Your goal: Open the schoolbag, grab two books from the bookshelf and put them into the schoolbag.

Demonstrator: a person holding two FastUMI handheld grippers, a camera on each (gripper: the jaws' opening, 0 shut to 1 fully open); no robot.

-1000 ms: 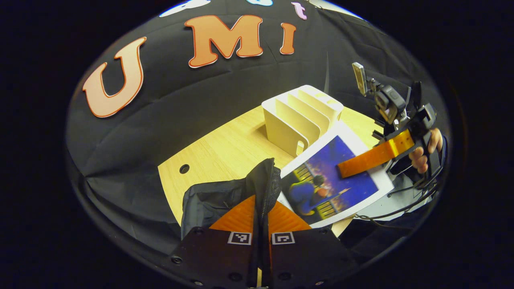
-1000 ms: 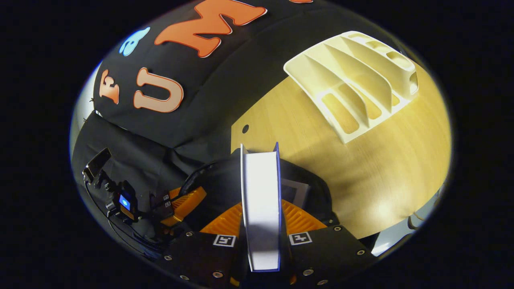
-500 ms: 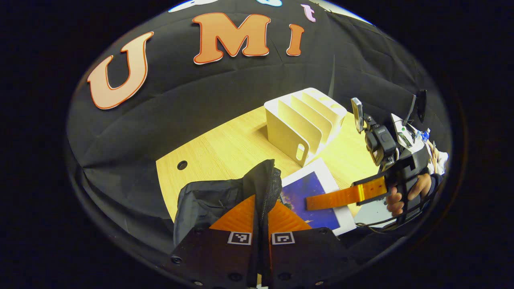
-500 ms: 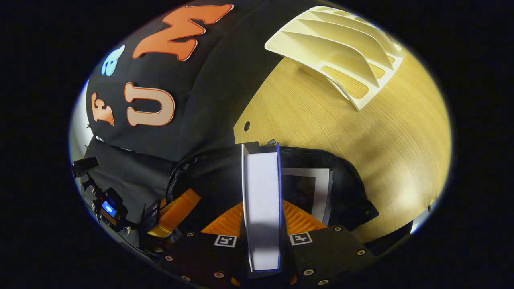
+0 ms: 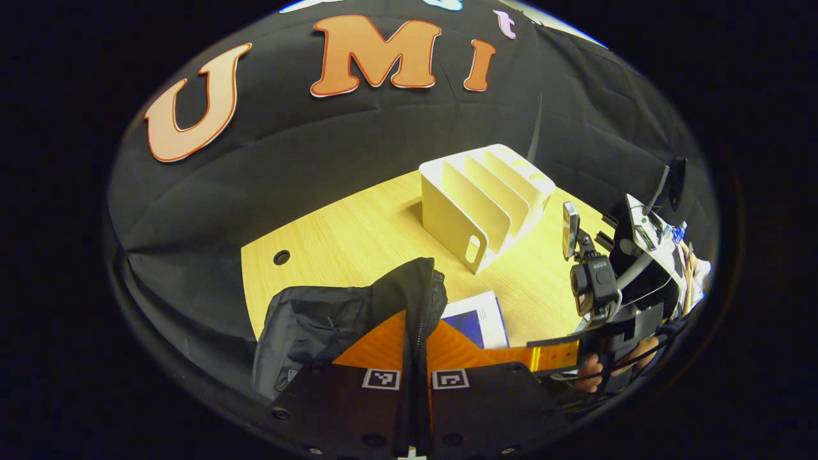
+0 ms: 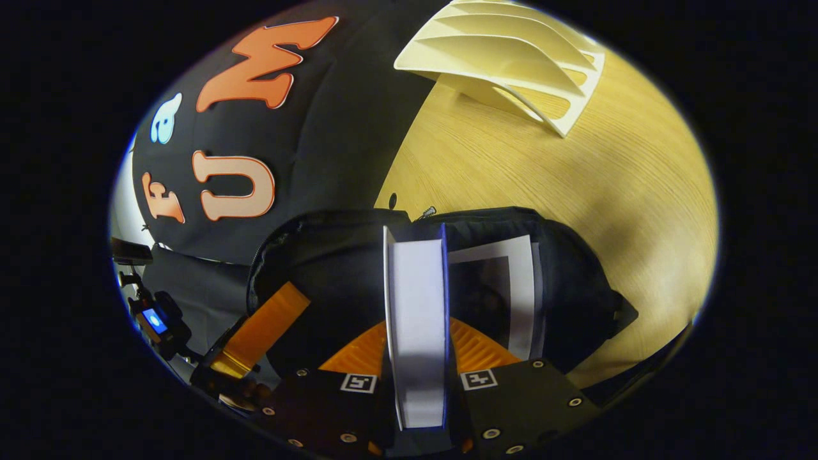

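Second-book insertion. The left gripper [image 5: 414, 358] pinches the rim of the black fabric schoolbag [image 6: 345, 268], holding its mouth open on the pale wooden table [image 6: 575, 211]. The right gripper [image 6: 416, 358] clamps a white-edged, blue-covered book [image 6: 415, 319], lowering it beside another book [image 6: 511, 281] inside; next, deeper insertion, then release.

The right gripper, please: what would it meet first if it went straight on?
Probably the open schoolbag: the right gripper points its book into the mouth, beside another book inside. Depth is unclear.
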